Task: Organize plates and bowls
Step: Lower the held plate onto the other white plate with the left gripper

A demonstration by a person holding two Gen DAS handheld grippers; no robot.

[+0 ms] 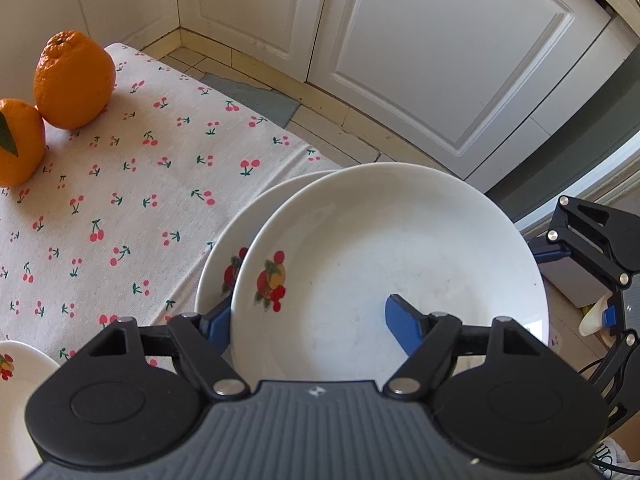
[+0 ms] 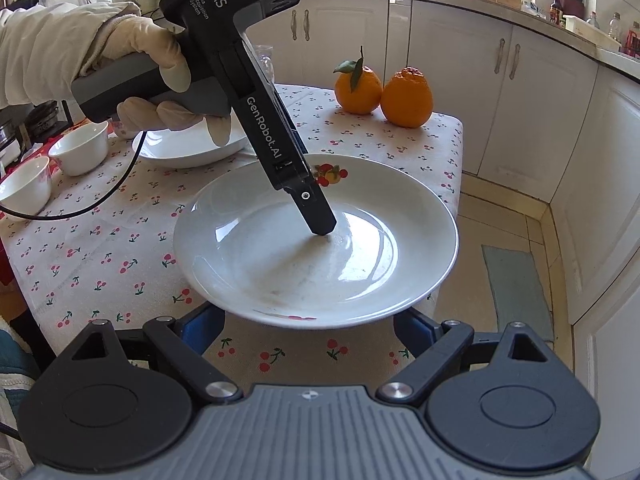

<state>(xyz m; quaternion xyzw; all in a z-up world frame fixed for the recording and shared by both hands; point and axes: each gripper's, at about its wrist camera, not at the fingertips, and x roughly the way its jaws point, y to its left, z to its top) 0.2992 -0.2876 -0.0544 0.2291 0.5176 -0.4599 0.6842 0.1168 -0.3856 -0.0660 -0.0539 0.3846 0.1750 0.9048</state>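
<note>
A white plate with a fruit print [image 1: 392, 264] lies on top of a second like plate [image 1: 224, 256] at the table's near right corner. My left gripper [image 1: 308, 324] is open, its jaws astride the top plate's rim: one blue finger [image 1: 218, 322] outside, the other finger [image 1: 404, 322] inside the plate. In the right wrist view the left gripper [image 2: 320, 228] touches down inside the plate [image 2: 280, 264]. My right gripper [image 2: 308, 328] is open and empty, just below the plate's near edge. A third plate [image 2: 188, 146] and two white bowls [image 2: 80, 146] [image 2: 24, 188] stand at the far left.
Two oranges [image 1: 72, 80] [image 1: 18, 142] sit on the cherry-print tablecloth [image 1: 132, 200] near the far corner. White cabinet doors [image 1: 420, 60] and a tiled floor [image 2: 504, 220] lie beyond the table edge. A cable [image 2: 100, 196] trails across the cloth. My right gripper's body [image 1: 600, 248] shows at the right.
</note>
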